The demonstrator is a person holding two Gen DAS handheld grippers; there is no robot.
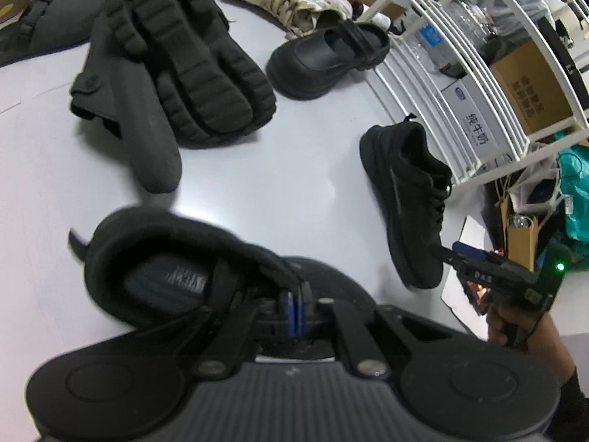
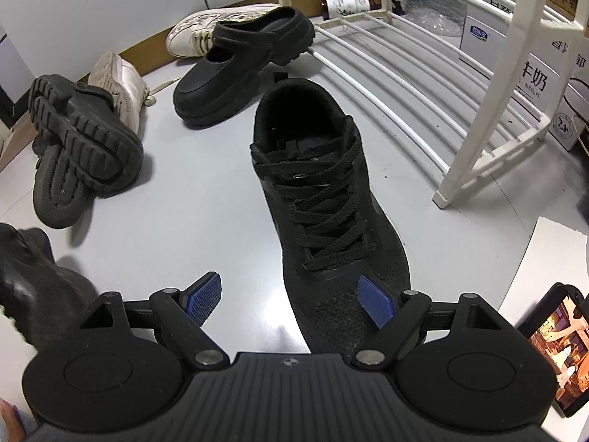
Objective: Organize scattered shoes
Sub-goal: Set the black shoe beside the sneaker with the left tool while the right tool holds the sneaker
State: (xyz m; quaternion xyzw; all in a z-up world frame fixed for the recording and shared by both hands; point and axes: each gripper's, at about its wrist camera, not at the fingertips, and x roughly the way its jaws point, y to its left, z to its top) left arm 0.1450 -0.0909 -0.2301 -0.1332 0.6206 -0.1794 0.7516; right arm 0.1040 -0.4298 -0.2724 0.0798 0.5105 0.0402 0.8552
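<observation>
Grey floor (image 1: 257, 184), smooth, strewn with shoes; white slatted shoe rack (image 1: 460, 84) at the right, boxes and bags behind it.

Left wrist view: left gripper (image 1: 296, 311) pressed together on the collar of a black sneaker (image 1: 165, 269), apparently held close above the floor. Black lace-up sneaker (image 1: 408, 199) lies by the rack. Judgement: step in hand is carrying one of a pair toward its mate.

Right wrist view: right gripper (image 2: 292, 300) spread wide, its right pad over the toe of the lace-up sneaker (image 2: 324, 199), nothing pinched. Chunky black clog (image 2: 239, 70) and white sneaker (image 2: 206, 29) further back. Next move likely calls for straddling the toe, then closing.
</observation>
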